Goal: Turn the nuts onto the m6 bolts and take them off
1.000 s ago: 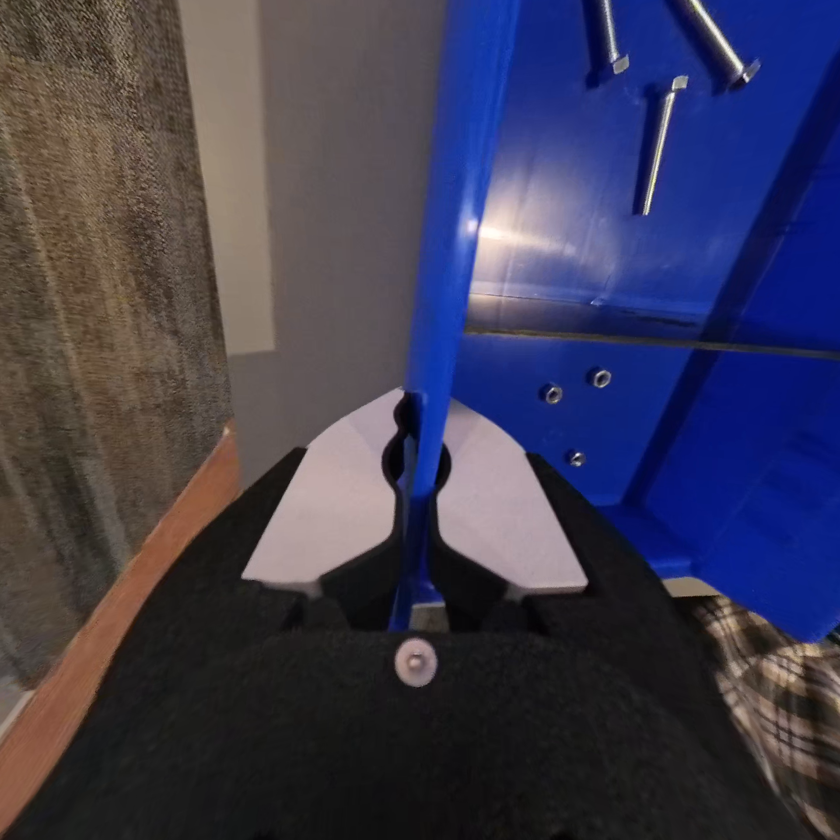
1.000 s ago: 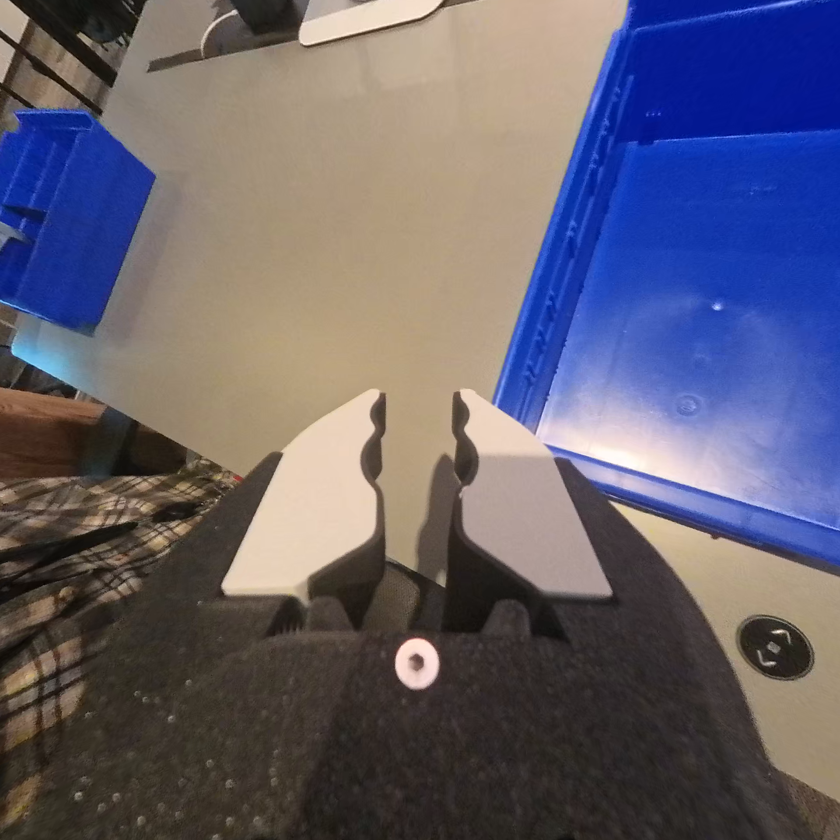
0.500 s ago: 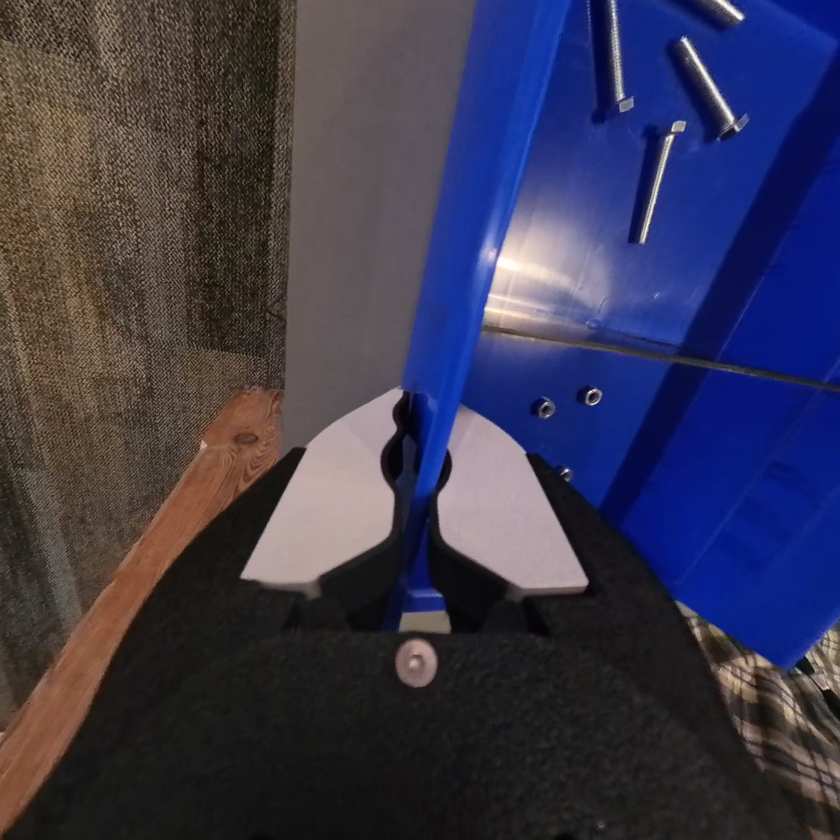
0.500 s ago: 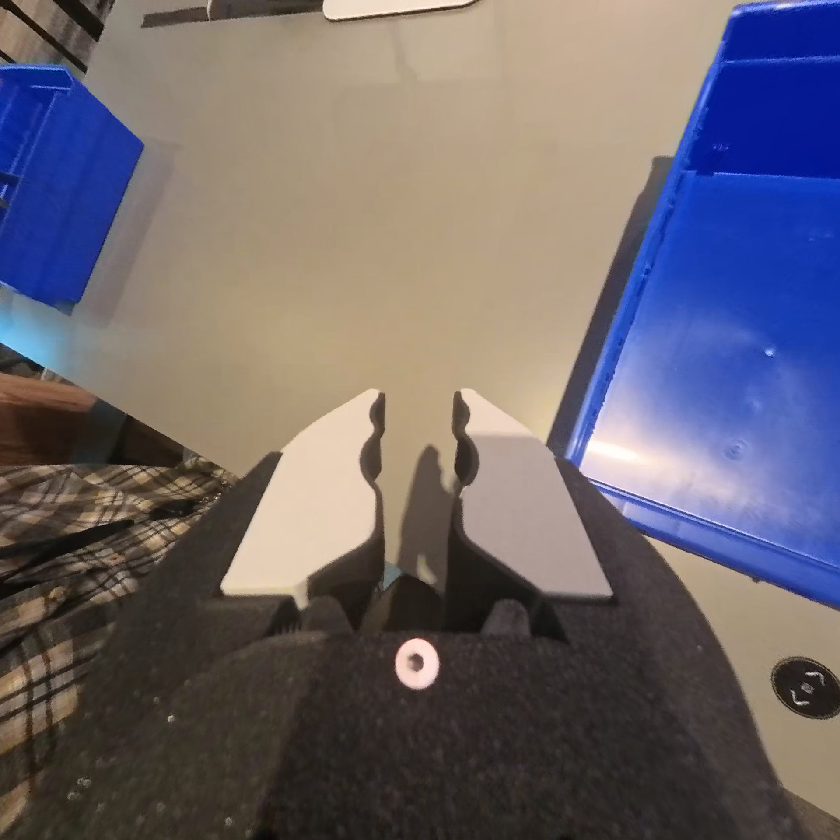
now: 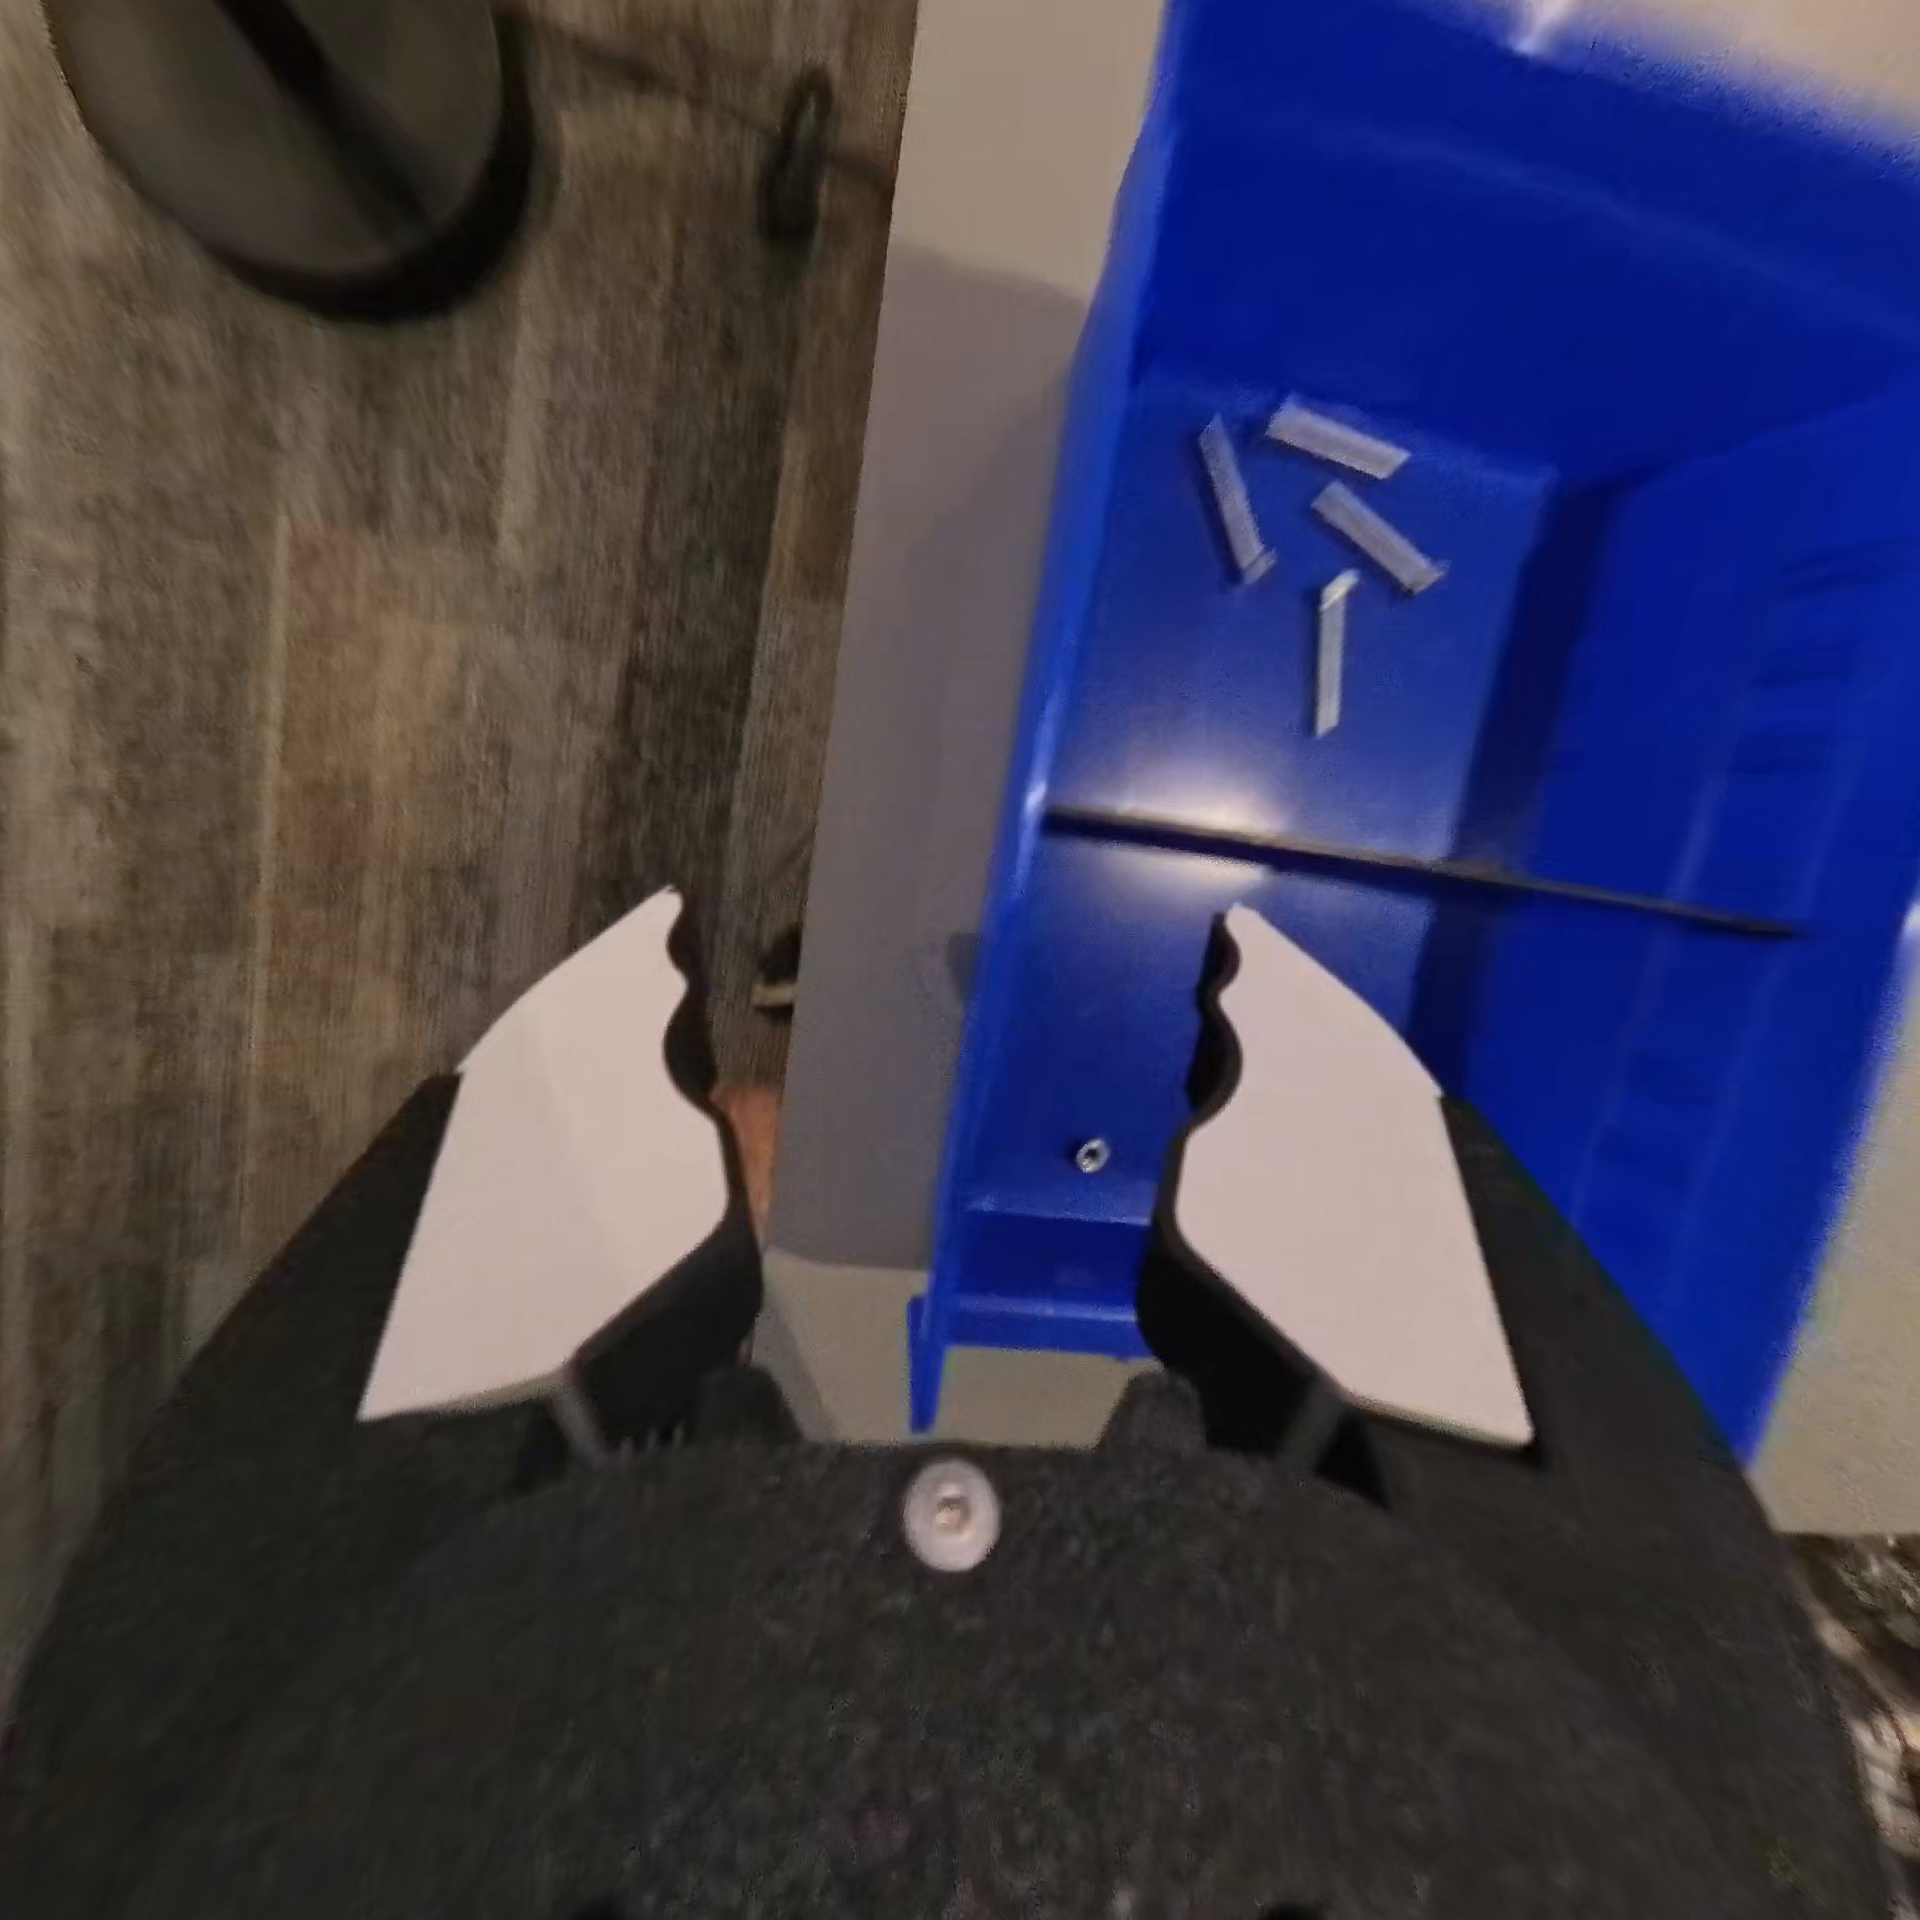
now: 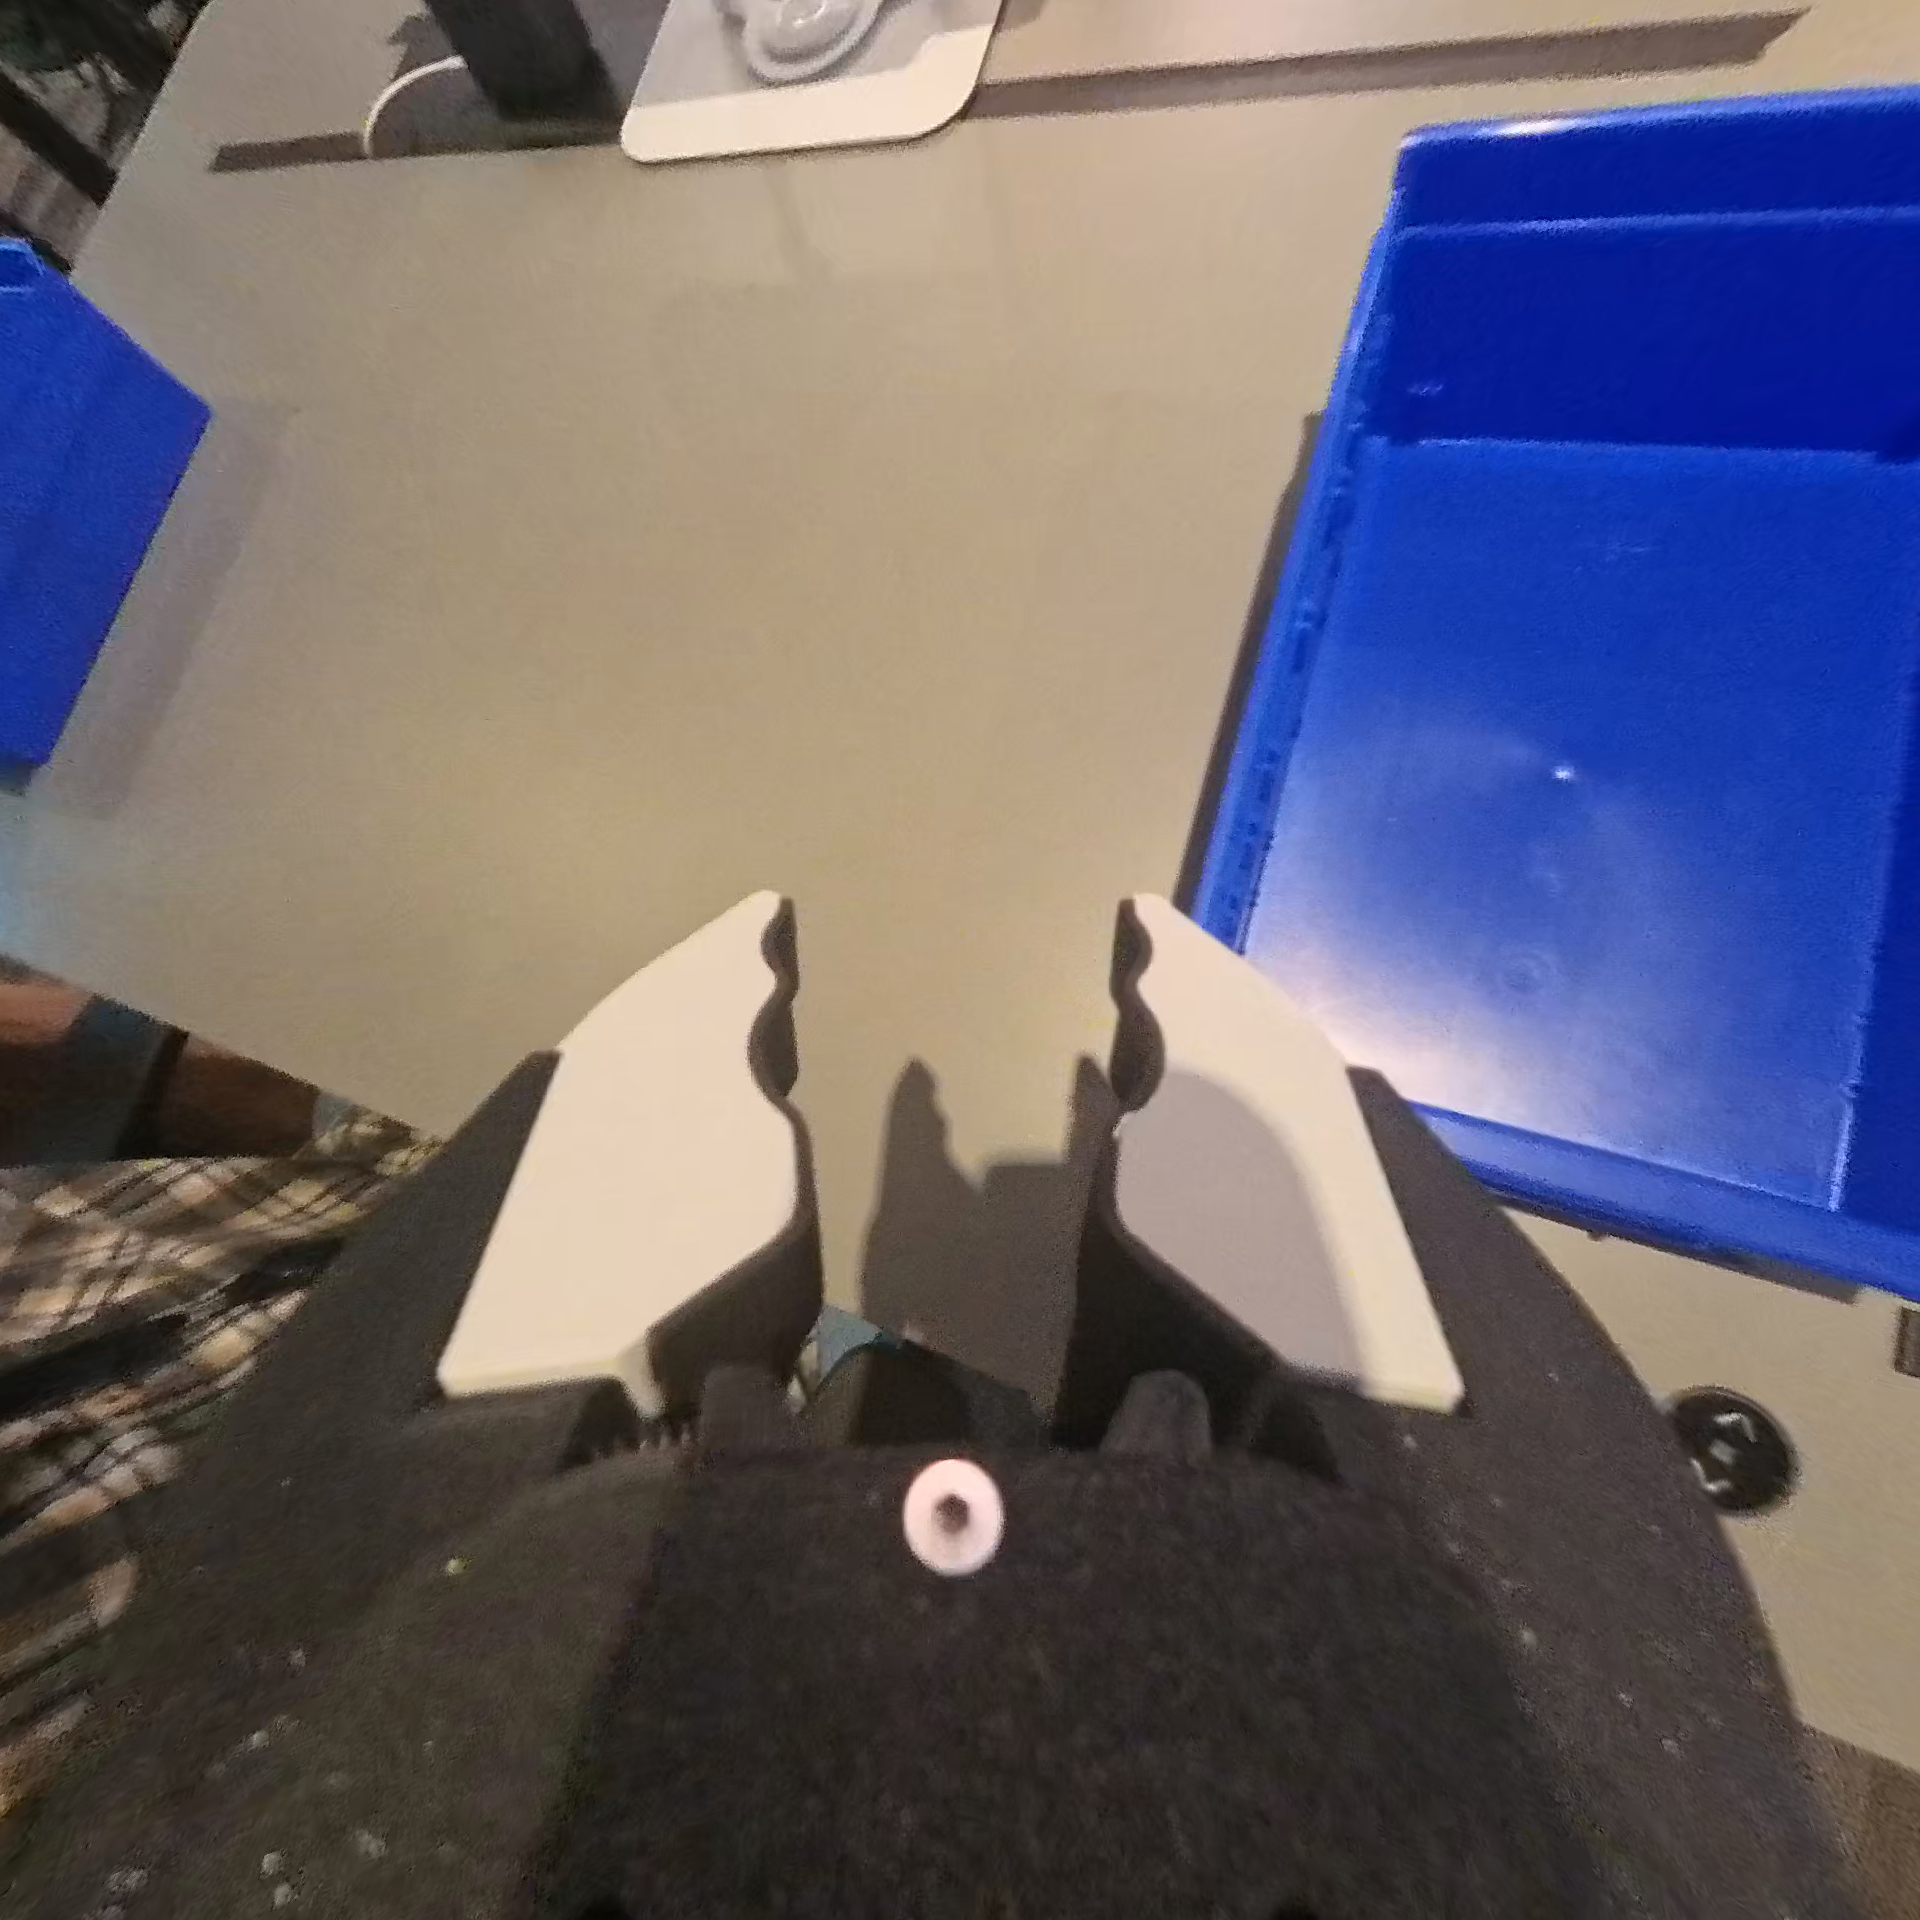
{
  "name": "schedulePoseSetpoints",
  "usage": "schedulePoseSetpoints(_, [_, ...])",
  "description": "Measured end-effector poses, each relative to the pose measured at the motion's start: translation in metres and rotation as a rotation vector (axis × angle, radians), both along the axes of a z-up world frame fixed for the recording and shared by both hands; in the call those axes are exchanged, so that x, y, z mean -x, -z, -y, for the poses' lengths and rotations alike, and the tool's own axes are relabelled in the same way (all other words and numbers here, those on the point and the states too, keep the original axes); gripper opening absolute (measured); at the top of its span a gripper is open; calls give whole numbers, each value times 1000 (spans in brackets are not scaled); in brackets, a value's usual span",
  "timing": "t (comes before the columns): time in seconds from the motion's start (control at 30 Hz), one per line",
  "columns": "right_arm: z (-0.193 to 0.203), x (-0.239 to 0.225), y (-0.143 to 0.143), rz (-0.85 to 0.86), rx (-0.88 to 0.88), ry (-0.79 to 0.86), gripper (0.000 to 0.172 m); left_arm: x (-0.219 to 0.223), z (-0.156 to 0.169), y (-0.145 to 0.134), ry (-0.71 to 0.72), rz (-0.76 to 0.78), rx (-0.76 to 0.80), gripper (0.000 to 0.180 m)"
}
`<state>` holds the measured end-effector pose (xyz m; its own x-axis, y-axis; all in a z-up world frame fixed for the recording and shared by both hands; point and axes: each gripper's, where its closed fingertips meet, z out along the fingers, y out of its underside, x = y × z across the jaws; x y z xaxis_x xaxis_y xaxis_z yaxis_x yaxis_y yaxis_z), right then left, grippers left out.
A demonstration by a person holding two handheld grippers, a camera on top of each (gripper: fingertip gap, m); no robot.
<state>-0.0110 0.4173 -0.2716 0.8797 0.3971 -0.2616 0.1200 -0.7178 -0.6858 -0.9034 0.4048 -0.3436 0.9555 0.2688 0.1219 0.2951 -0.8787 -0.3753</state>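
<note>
Left wrist view is showing the left gripper (image 5: pixel 951 925) with its jaws spread wide and nothing between the pads; the near wall of the small blue bin (image 5: pixel 1023 1039) is standing in the gap, touched by neither finger. Four bolts (image 5: pixel 1330 655) are lying loose and scattered in the bin's far compartment, behind a thin dark divider (image 5: pixel 1403 868). One nut (image 5: pixel 1091 1153) is sitting in the near compartment, close to the right finger; other nuts may be hidden.

Right wrist view is showing the right gripper (image 6: pixel 954 920) hovering over the bare grey table (image 6: pixel 727 520), fingers parted and empty, beside a large blue bin (image 6: pixel 1558 727) that is holding nothing visible.

Handling judgement: bolts are looking like stiff, smooth metal, light, likely to roll or slip. Best hold is probably across the shank near the head, seated in the pads' scalloped notches, leaving the threaded end free. The nut is tiny and flat-lying; pinching it across opposite flats looks best, and it is likely to skate on the slick plastic floor.
</note>
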Motion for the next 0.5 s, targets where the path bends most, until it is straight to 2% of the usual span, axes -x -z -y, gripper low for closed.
schedulePoseSetpoints(0.17, [-3,-11,-11,23,-88,60,72,-32,-28,-106,45,-47,-401,100])
schedulePoseSetpoints(0.3, [-7,-14,-25,75,-189,108,88,-107,-36,-186,175,-62,-730,102])
schedulePoseSetpoints(0.4, [-8,-10,-41,85,-289,131,91,-180,-28,-217,287,-43,-897,110])
schedulePoseSetpoints(0.5, [-5,0,-59,87,-389,132,90,-250,-16,-230,382,5,-1026,109])
